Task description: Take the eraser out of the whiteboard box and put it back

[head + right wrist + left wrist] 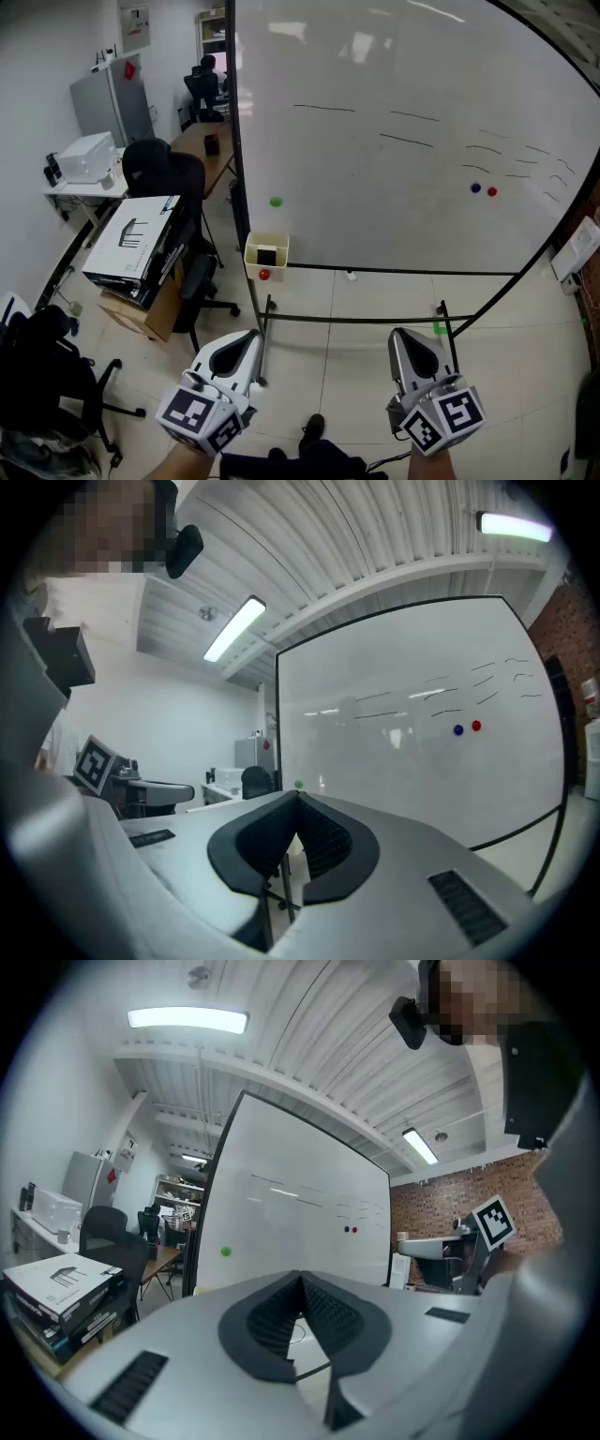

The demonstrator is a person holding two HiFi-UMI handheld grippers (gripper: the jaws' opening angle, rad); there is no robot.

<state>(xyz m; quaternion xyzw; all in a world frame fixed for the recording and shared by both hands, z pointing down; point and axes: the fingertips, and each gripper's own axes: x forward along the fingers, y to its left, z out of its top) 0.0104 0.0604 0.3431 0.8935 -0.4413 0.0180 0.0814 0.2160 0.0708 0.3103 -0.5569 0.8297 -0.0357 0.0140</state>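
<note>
A cream whiteboard box (266, 253) hangs at the lower left corner of the big whiteboard (403, 159), with a red magnet (264, 275) on its front. A dark eraser (266, 256) sits inside it. Both grippers are held low, well short of the board and apart from the box. My left gripper (251, 337) points towards the board's left leg, its jaws meeting at the tips (302, 1279) with nothing between them. My right gripper (403, 337) is further right, jaws also shut and empty (298, 797).
The whiteboard stand's black legs (265, 323) and crossbar run just ahead of the grippers. Black office chairs (173, 178), stacked cartons (136, 244) and a desk (202, 141) crowd the left. A green magnet (275, 202) and a blue and a red magnet (483, 190) are on the board.
</note>
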